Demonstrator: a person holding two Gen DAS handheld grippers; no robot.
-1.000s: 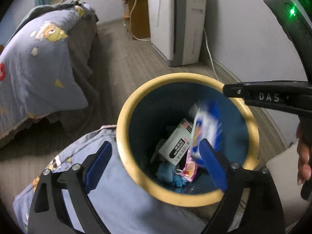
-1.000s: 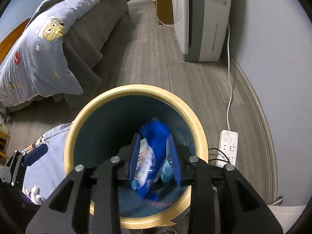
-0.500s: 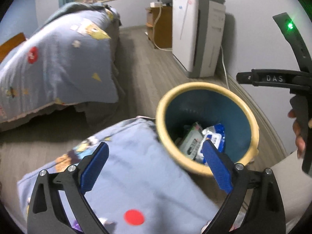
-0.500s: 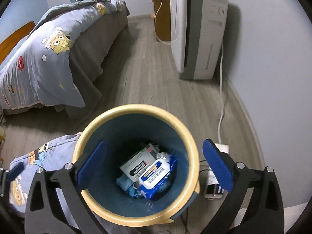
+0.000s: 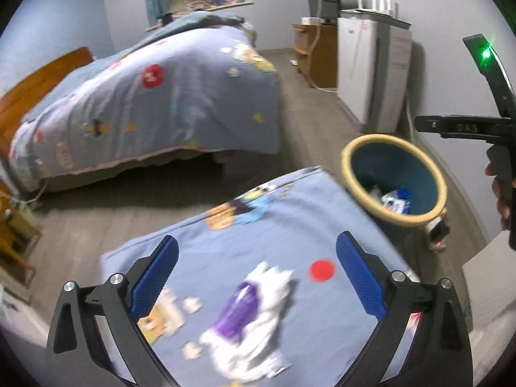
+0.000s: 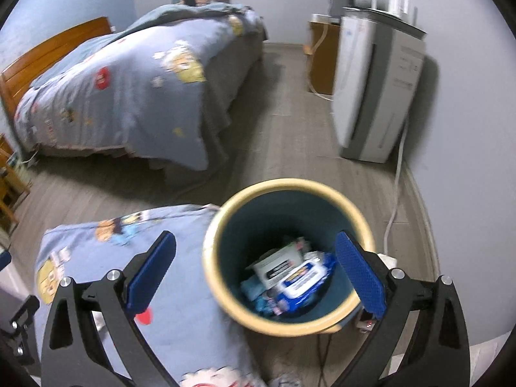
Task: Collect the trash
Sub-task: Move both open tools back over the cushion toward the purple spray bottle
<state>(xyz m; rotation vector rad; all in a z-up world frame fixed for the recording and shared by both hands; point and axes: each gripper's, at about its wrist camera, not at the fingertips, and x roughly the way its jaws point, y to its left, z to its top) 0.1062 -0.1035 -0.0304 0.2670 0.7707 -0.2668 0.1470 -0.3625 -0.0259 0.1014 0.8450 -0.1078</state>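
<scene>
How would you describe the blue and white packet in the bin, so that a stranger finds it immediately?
Find the round bin with the cream rim, on the floor beside the blue cartoon blanket. Look inside, at the top of the pile. The packet is bright blue with a white label, lying next to a white and grey box.

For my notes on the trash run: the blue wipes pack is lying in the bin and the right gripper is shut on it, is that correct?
Not quite. The blue wipes pack does lie in the bin, but the right gripper is not shut on it: the right wrist view shows its jaws wide apart above the bin, with nothing pressed between the pads.
</scene>
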